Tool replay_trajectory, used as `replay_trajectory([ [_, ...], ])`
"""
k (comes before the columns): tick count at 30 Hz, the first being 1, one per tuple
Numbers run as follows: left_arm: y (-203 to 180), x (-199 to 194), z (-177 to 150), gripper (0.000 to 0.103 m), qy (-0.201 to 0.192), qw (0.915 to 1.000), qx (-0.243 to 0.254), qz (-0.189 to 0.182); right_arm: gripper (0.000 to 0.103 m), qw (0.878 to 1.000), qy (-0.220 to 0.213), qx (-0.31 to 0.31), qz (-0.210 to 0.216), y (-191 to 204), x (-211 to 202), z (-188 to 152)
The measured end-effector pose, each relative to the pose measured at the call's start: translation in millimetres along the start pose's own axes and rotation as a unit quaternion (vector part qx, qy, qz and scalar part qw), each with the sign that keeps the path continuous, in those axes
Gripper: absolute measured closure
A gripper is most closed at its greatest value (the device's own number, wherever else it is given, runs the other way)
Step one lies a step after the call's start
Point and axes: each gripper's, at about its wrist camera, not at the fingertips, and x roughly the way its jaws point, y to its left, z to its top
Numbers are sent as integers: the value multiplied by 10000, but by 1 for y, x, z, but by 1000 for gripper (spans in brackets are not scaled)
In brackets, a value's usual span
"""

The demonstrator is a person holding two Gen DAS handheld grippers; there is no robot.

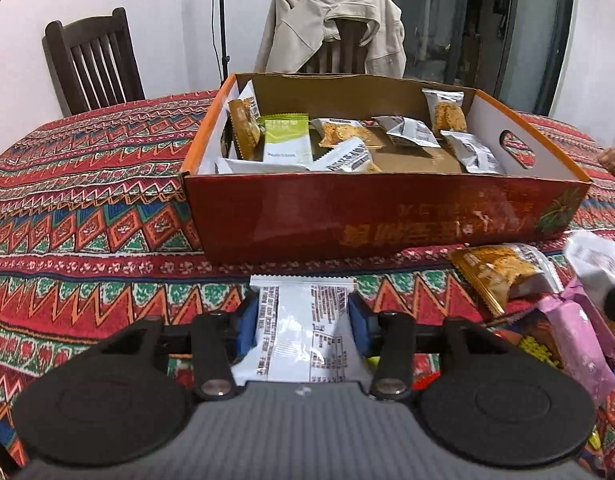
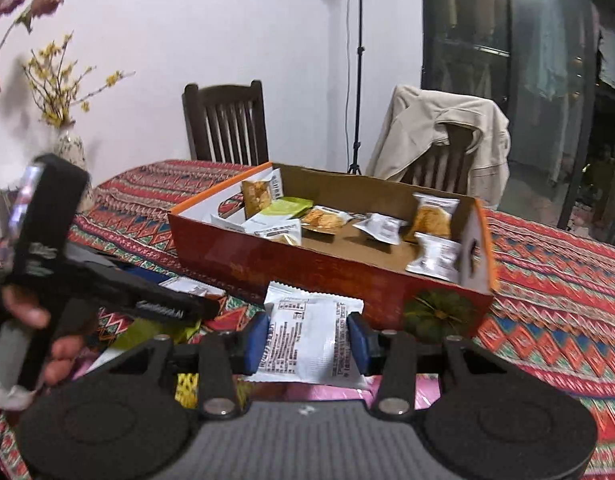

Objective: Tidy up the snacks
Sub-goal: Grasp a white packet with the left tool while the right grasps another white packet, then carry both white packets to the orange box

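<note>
A red cardboard box [image 1: 387, 216] stands on the patterned tablecloth and holds several snack packets, white, gold and green [image 1: 285, 140]. It also shows in the right wrist view [image 2: 307, 276]. My left gripper [image 1: 303, 320] is shut on a white snack packet [image 1: 303, 332], held just before the box's near wall. My right gripper [image 2: 307, 342] is shut on another white snack packet [image 2: 307, 344], in front of the box's near wall. The left gripper's body [image 2: 47, 264] and the hand holding it show at the left of the right wrist view.
Loose packets lie right of the box: a gold one [image 1: 499, 272], pink ones [image 1: 579, 336] and a white one [image 1: 595, 256]. Two dark wooden chairs [image 1: 91, 64] stand behind the table, one draped with a beige jacket [image 1: 331, 28]. A vase of flowers [image 2: 67, 144] stands at far left.
</note>
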Motion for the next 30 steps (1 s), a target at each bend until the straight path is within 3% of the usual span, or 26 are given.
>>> replay_trajectory([
  [4, -2, -28, -6, 60, -287, 9994, -157, 108, 61, 9999, -74, 126, 39, -6, -24, -19],
  [9, -5, -100, -30, 60, -865, 9949, -519, 59, 61, 9995, -103, 306, 64, -9, -56, -46],
  [12, -7, -140, -58, 59, -959, 9915, -878, -102, 61, 9992, -109, 377, 53, -6, -77, -65],
  [15, -18, -166, -88, 59, -825, 9921, -915, -231, 61, 9988, 18, 496, 8, -3, -97, -91],
  [21, -32, -193, -119, 59, -763, 9936, -771, -305, 61, 9977, 140, 660, 1, 5, -117, -120],
  [30, -33, -205, -121, 59, -949, 9924, -677, -403, 61, 9981, -80, 604, -2, 17, -137, -119],
])
